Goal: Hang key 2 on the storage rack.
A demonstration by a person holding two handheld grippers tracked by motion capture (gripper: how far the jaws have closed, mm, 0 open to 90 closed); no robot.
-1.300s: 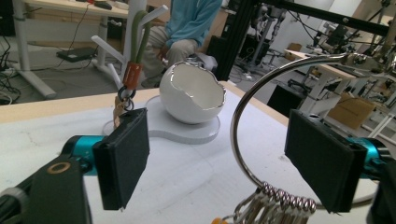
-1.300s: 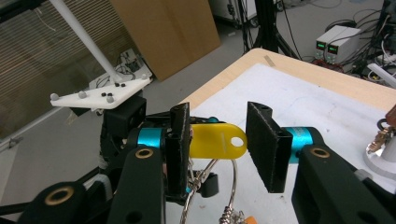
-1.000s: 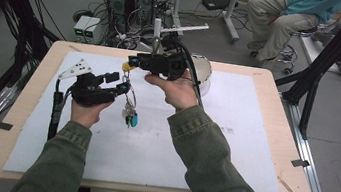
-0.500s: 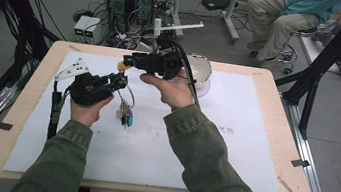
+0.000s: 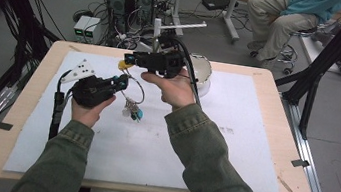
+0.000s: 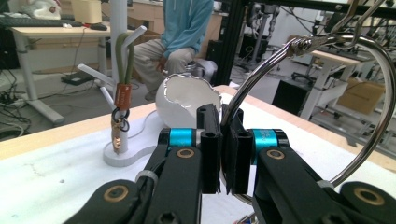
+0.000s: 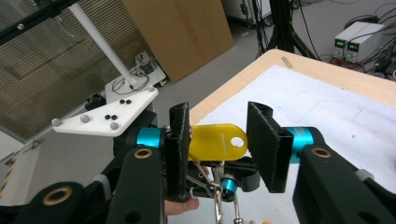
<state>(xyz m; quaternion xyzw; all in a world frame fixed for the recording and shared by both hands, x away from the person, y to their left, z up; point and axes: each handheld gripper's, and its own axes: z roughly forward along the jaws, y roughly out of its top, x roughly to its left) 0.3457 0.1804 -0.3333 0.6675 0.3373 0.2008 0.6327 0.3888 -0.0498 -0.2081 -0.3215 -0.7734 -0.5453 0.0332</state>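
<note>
The metal key ring (image 6: 369,93) is held above the white sheet (image 5: 231,155) on the table (image 5: 23,121), near the far-left part of it, with a small cluster of keys or fobs (image 5: 132,112) — one of them teal — hanging from it just above the sheet. The left gripper (image 6: 225,149) has just been closing and is now clenched on the ring's wire, which rises from between its pads and arcs to the right in the left gripper view. A yellow tag (image 7: 215,141) with a round hole sits between the jaws of the right gripper (image 7: 219,144); one end lies against the left pad, the other pad stands clear of it, so the jaws are not pressing it. The tag bears no writing that can be read.

Beyond the ring stands a white branching stand (image 6: 122,84) with a brown fob (image 6: 122,95) on a green loop — any lettering on it is too small to tell. Beside it sits a white bowl (image 5: 201,70). A person in a blue top (image 6: 187,23) sits past the table.
</note>
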